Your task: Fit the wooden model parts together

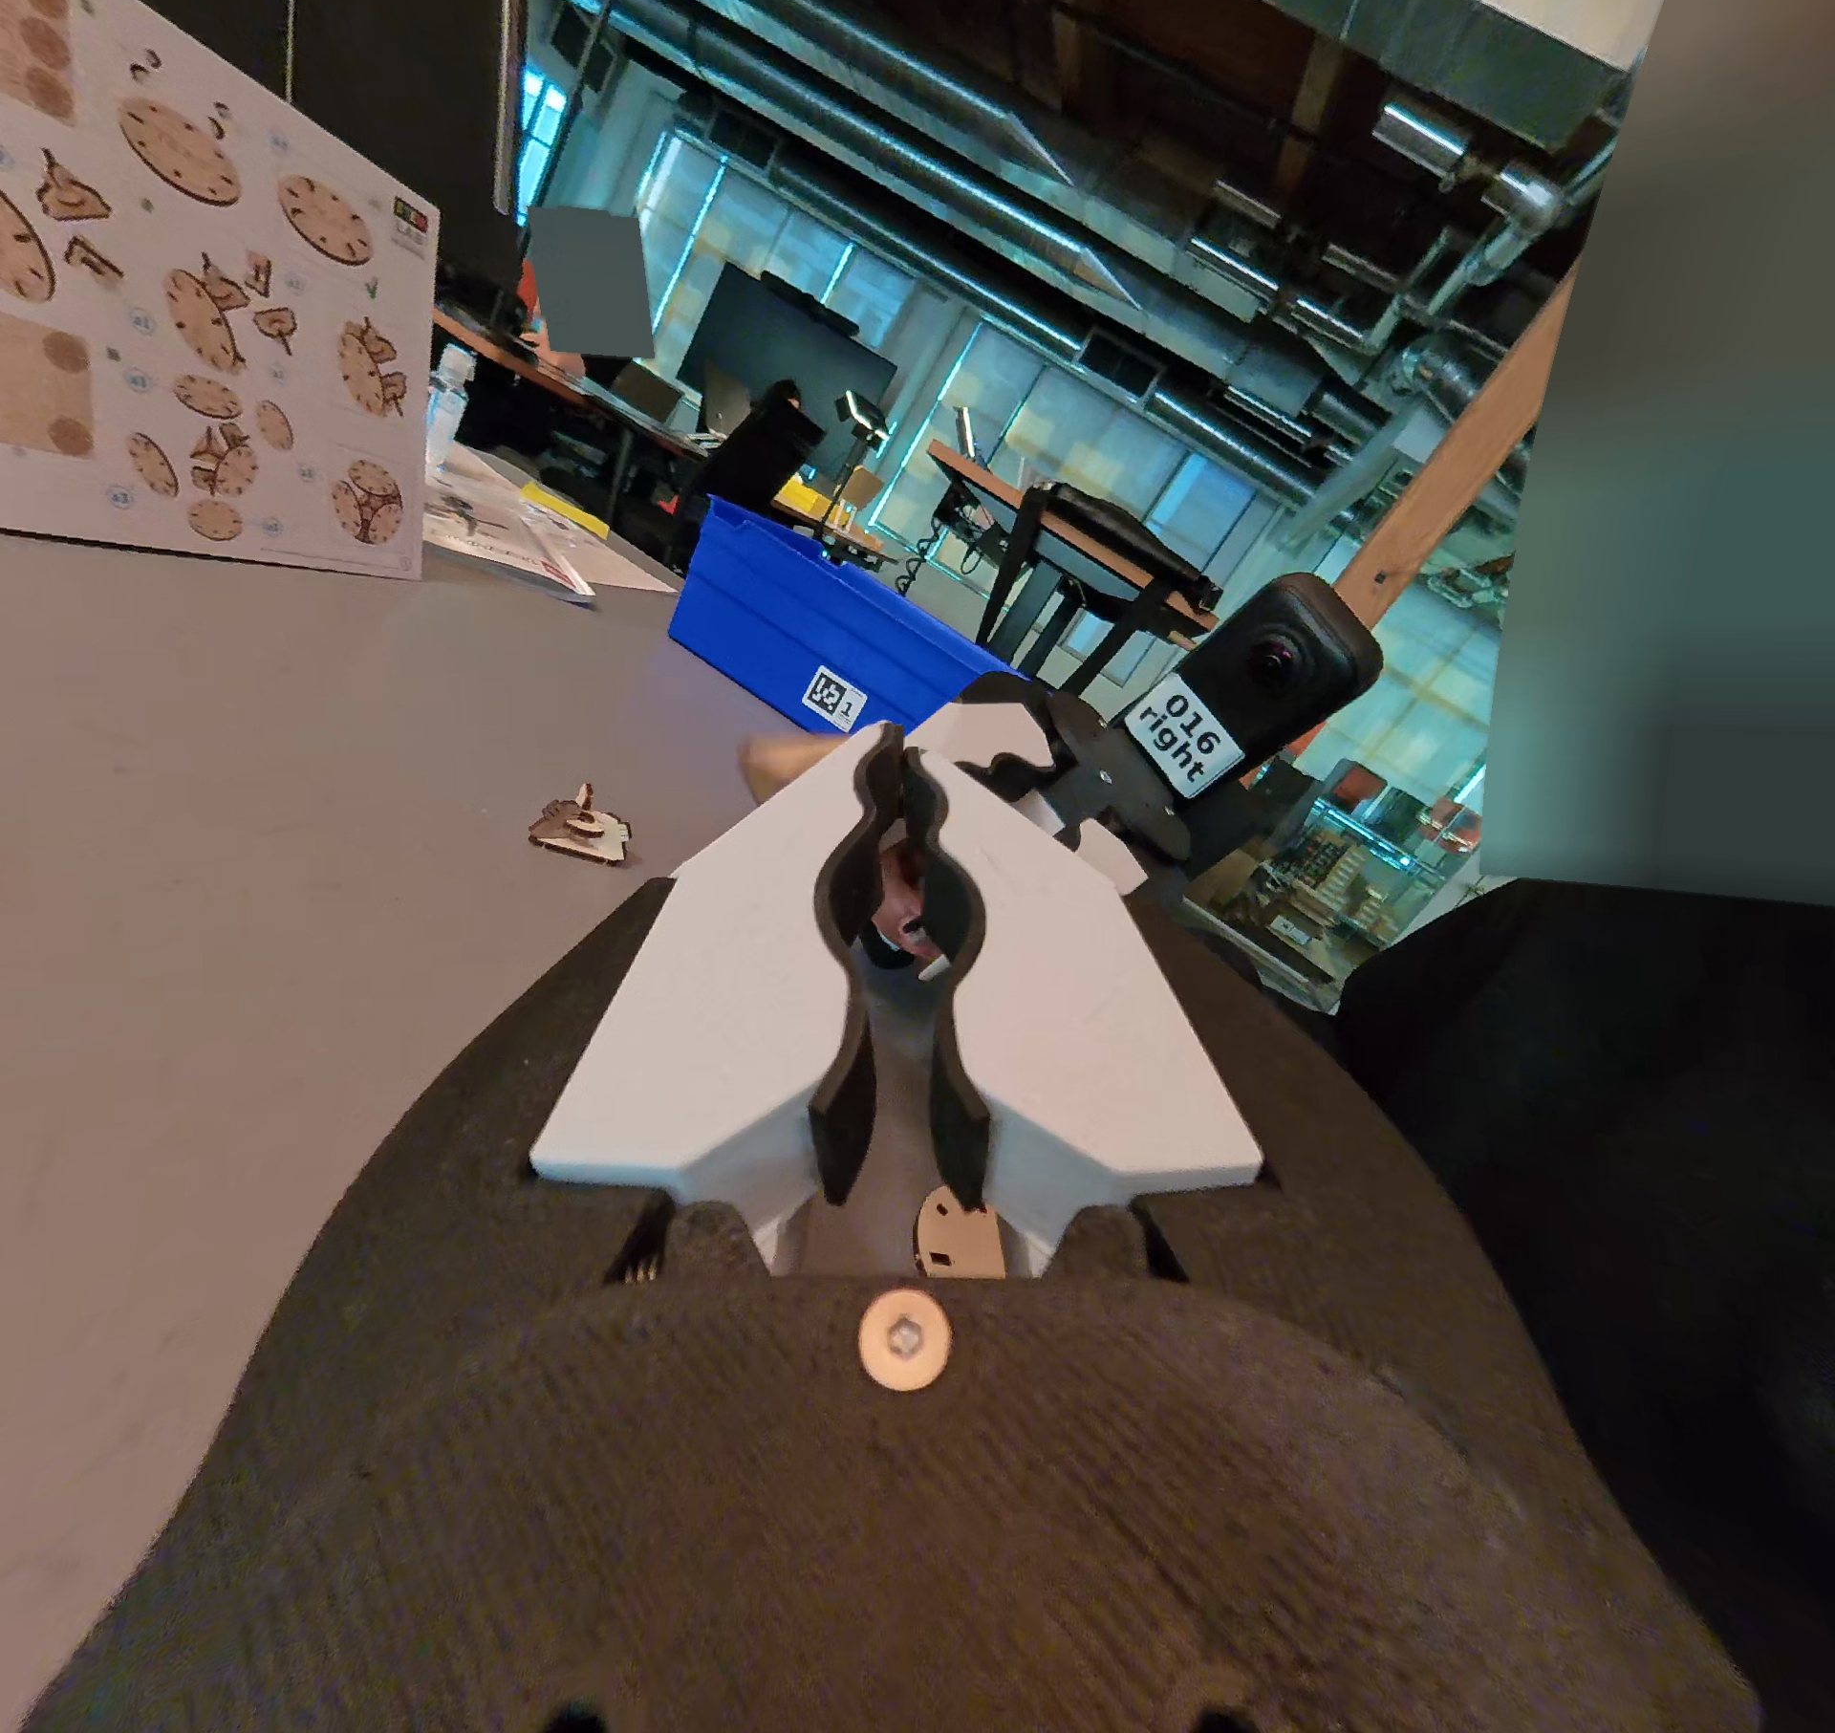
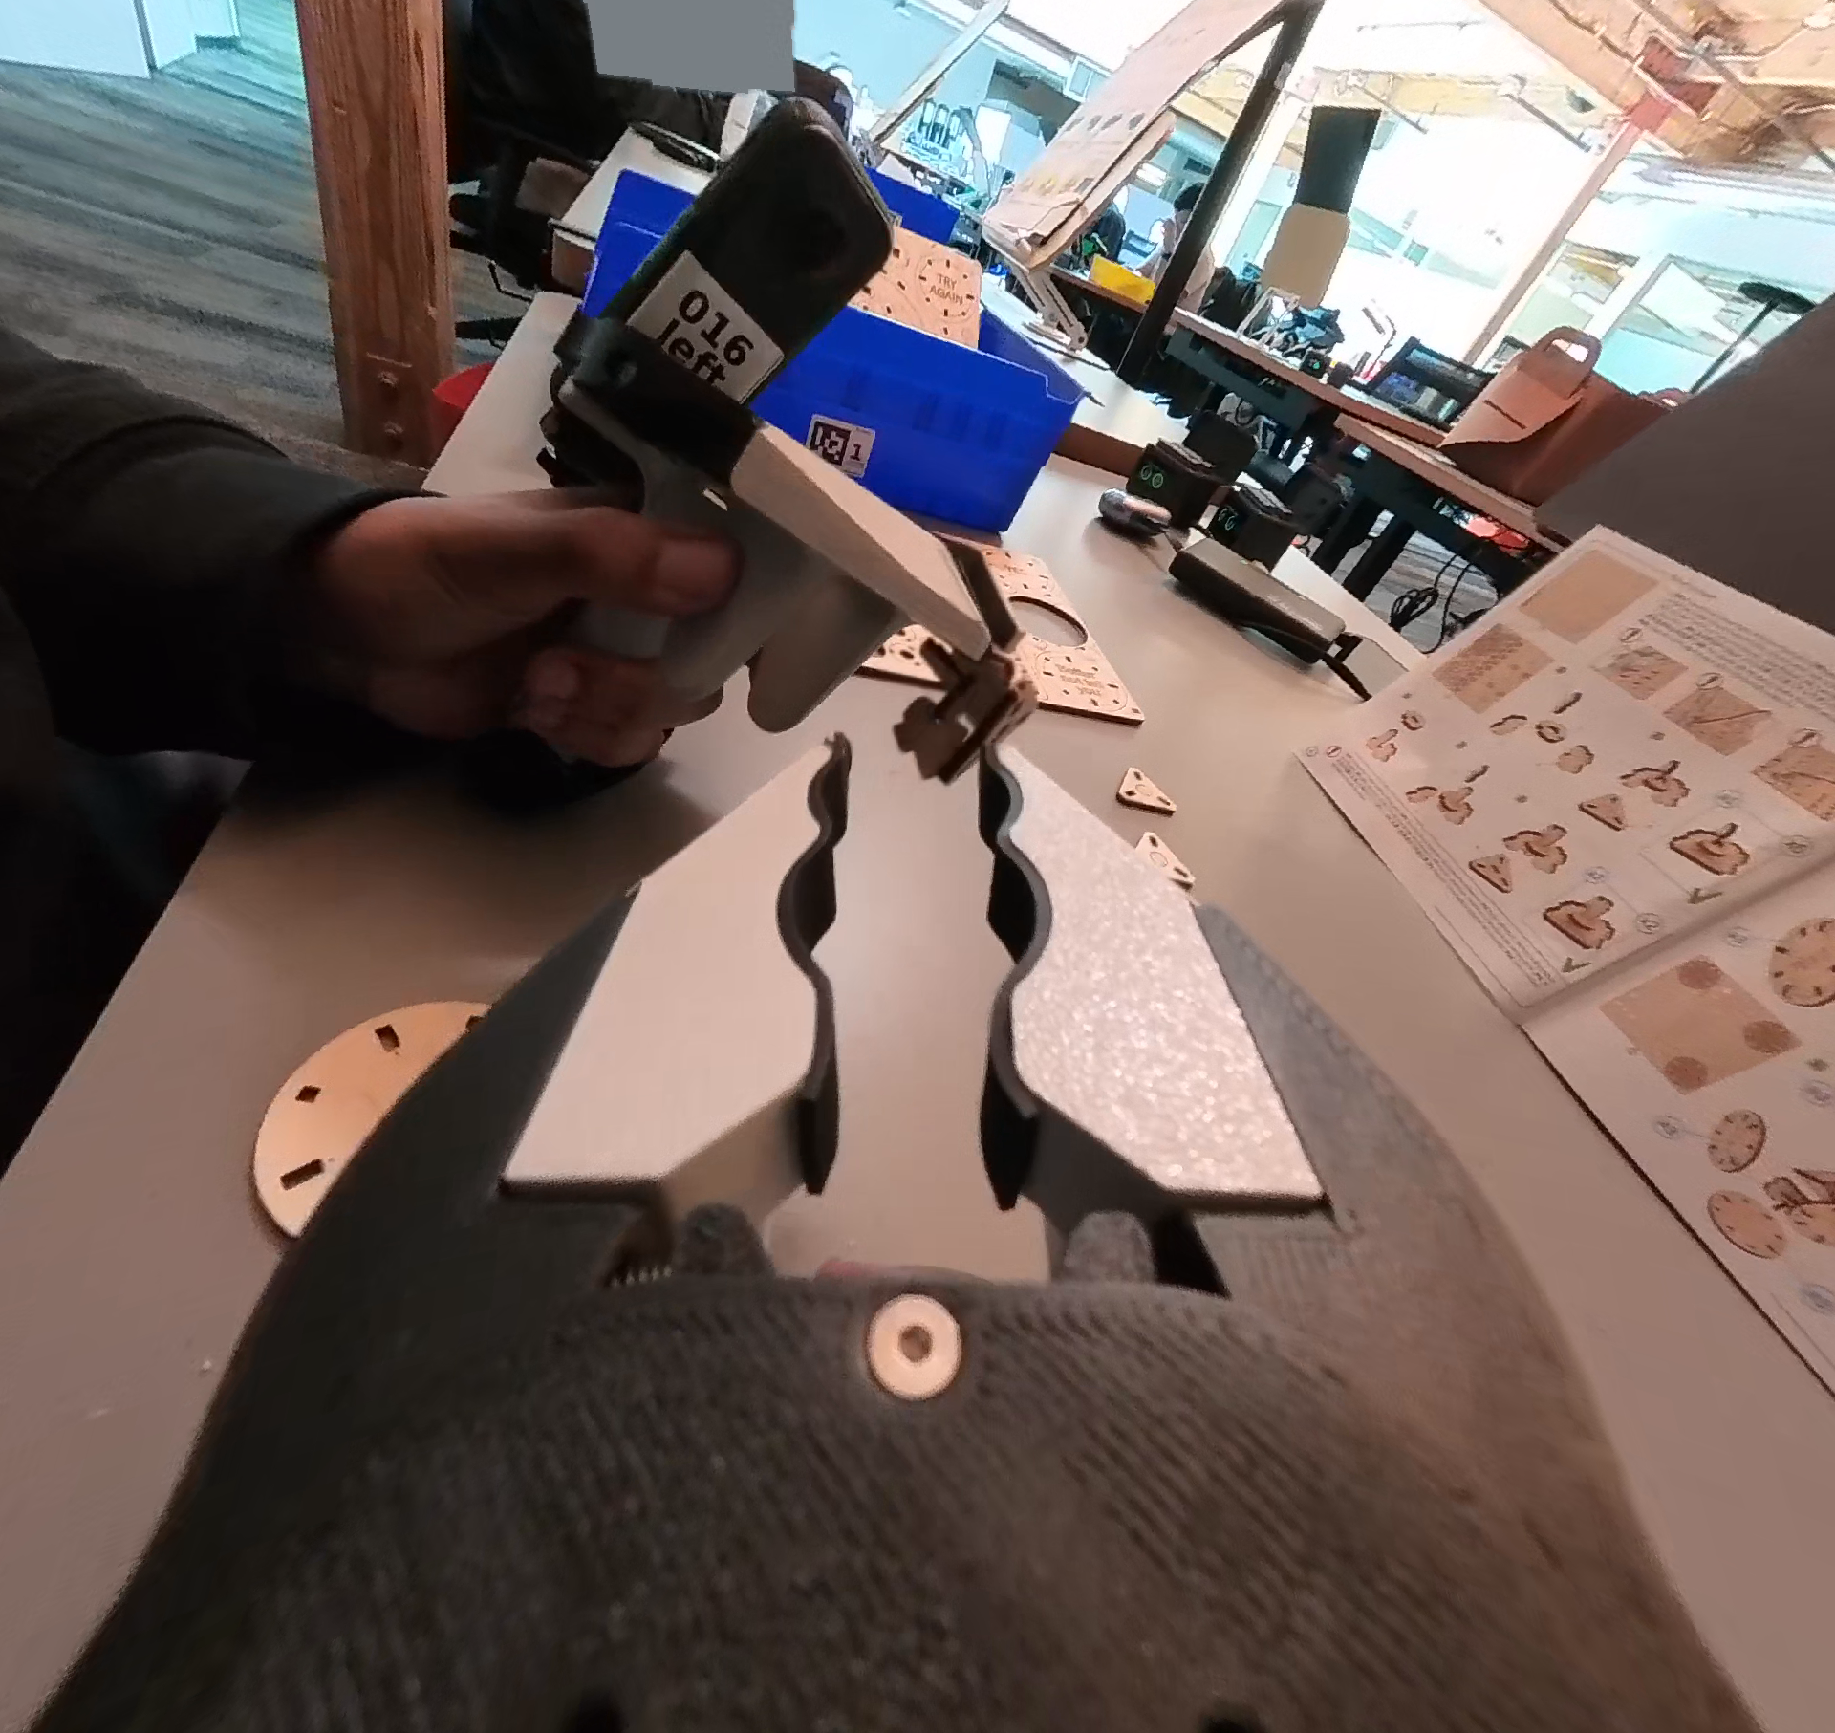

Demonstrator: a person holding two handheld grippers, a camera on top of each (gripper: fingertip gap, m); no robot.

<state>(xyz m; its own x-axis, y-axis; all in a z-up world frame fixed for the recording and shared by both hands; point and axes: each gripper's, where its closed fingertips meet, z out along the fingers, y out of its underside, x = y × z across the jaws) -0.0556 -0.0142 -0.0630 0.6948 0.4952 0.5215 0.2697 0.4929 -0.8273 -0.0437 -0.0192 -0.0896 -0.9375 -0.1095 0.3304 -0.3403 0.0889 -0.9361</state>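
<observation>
Left gripper (image 2: 978, 667) clenched on small wooden assembly (image 2: 958, 717), mid-frame; right gripper (image 2: 914, 762) released beneath. Blue bin (image 2: 933, 404) behind, instruction sheets (image 2: 1589, 792) at right.

White stickers with dark print on both camera housings (image 1: 1281, 662) (image 2: 784, 225). Coded tag on blue bin (image 1: 794, 613) at 12 o'clock. Engraved lettering on wooden panels (image 2: 1067, 667) and printed instruction sheets (image 2: 1628, 772); wording withheld.

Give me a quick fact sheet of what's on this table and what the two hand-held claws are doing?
Left gripper: shut on a small brown laser-cut wooden assembly, held above the table
Right gripper: open, nothing between its fingers, just below that assembly
Table: grey, flat
Nearby parts: round slotted wooden disc, two small wooden triangles
Behind: blue plastic bin
Right side: printed instruction sheets
</observation>
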